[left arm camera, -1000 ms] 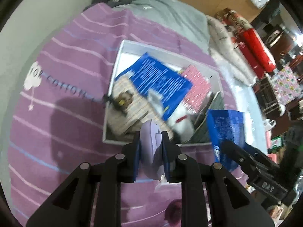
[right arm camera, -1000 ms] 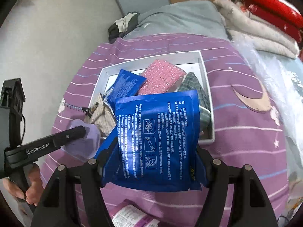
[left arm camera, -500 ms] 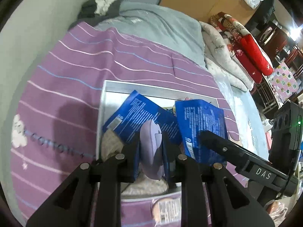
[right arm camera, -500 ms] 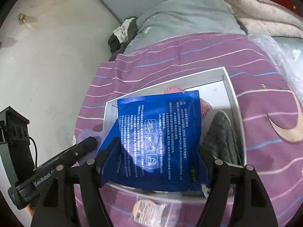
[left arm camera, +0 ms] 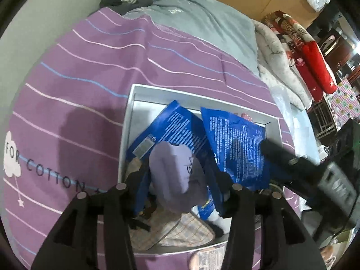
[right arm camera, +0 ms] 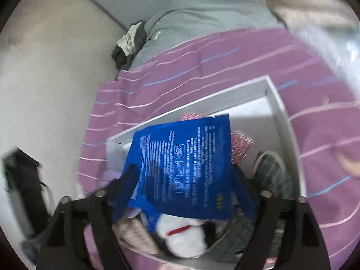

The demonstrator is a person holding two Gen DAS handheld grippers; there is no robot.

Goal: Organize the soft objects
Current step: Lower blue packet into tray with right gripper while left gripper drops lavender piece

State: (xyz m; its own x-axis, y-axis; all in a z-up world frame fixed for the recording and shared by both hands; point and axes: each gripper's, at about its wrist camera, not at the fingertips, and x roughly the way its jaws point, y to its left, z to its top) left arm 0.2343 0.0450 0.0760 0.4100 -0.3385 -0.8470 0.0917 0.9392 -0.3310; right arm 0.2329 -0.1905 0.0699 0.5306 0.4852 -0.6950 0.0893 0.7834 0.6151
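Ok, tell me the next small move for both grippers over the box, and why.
Probably finish letting go, then lift both grippers clear. The left gripper is opening around the lilac soft piece and the right gripper around the blue packet, both already over the white box, so the items should settle among what lies inside.

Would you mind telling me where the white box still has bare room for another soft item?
The white box is bare along its far wall and far-left corner, behind the blue pouches; the right wrist view also shows bare floor in the far-right corner beyond the pink item. The near half is crowded.
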